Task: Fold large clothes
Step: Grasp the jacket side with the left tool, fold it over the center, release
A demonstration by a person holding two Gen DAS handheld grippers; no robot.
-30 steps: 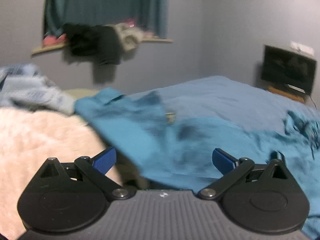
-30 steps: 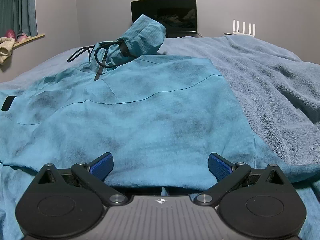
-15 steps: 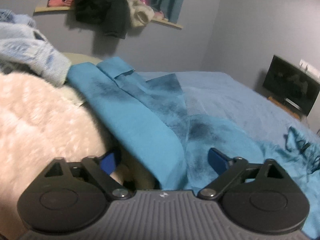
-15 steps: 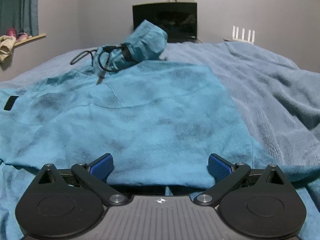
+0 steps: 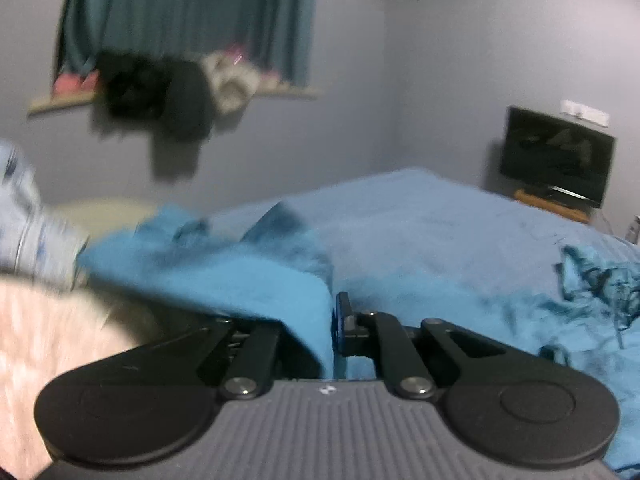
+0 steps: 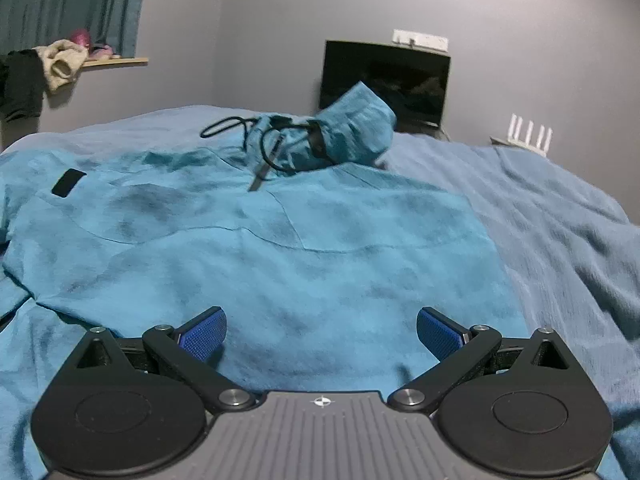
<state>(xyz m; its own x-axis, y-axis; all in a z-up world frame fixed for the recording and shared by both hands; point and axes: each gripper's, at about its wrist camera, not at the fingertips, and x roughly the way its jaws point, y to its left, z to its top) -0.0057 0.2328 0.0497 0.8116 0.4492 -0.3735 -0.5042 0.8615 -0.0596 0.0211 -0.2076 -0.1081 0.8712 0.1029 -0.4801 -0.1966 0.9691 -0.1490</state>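
Left gripper [image 5: 332, 320] clamps a fold of the one teal hoodie [image 5: 224, 280]. Right gripper [image 6: 320, 330] hovers released above the hoodie's body on the bed [image 6: 560, 208].

The left wrist view sat low over the bed [image 5: 420, 216], looking along its gripper [image 5: 330, 320] toward the curtained window [image 5: 192, 20] and a corner, the hoodie [image 5: 224, 284] right against the lens (much of it blurred). The right wrist view looked from close above the hoodie [image 6: 280, 256] toward the far wall. Both took in the TV [image 5: 556, 156] [image 6: 384, 76], the window shelf [image 6: 116, 62] and the hood [image 6: 340, 136].
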